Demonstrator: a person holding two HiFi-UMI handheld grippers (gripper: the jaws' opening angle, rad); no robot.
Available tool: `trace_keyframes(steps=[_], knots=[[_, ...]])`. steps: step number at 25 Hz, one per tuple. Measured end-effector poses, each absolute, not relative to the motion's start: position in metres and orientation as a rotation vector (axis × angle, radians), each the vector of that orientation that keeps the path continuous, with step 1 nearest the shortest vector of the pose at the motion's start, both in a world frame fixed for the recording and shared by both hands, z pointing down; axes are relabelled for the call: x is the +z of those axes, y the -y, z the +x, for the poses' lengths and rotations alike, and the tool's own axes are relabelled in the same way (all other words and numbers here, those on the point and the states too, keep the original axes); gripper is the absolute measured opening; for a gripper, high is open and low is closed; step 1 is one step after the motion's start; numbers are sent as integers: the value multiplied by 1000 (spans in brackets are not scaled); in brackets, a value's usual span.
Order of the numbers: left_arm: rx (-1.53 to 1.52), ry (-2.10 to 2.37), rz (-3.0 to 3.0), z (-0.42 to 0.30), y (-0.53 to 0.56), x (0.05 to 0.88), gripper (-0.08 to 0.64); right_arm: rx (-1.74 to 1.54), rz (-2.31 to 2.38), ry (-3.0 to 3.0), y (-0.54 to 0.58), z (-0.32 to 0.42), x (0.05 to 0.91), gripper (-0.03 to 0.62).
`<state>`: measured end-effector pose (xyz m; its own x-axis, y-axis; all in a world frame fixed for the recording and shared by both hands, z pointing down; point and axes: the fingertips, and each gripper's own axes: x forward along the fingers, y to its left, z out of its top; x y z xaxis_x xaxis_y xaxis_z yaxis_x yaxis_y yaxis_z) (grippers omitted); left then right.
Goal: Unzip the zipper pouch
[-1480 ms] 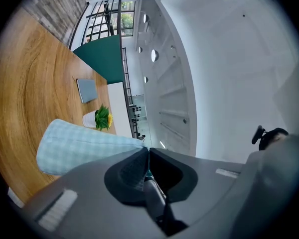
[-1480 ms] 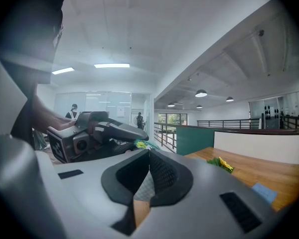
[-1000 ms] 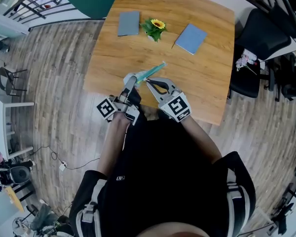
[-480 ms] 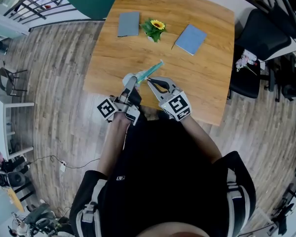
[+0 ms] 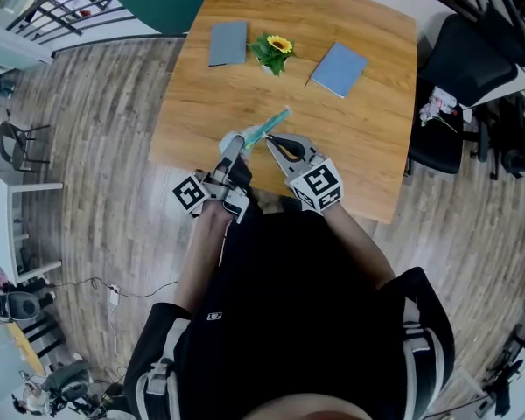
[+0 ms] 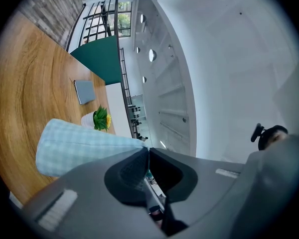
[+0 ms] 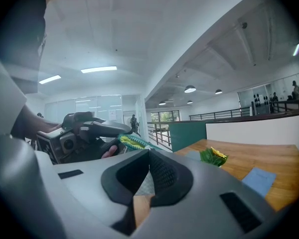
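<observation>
Hold the zipper pouch (image 5: pixel 268 127) taut, aloft on the person's side of the sunflower pot (image 5: pixel 277 51): left gripper (image 5: pixel 235 140) clamped shut on its end away from the pot, right gripper (image 5: pixel 270 139) pinched together at the zipper, likely on the pull. Draw straight along the teeth, without twisting.

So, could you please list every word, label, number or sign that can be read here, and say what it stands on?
No text can be read in any view.
A white mark on the person's black top: too small to read.
The square markers on the left gripper and right gripper: patterns, no letters.
The zipper pouch, grey notebook and blue notebook: no print visible.
</observation>
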<state>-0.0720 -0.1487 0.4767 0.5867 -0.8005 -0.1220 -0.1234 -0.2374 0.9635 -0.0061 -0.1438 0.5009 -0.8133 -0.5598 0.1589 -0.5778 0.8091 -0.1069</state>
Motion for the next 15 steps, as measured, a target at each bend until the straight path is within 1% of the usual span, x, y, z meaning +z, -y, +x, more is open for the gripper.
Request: trace_keyframes(steps=[15], knots=[[-755,773,1721,-69,152,474,8,341,950,2878,158,6,505,5]])
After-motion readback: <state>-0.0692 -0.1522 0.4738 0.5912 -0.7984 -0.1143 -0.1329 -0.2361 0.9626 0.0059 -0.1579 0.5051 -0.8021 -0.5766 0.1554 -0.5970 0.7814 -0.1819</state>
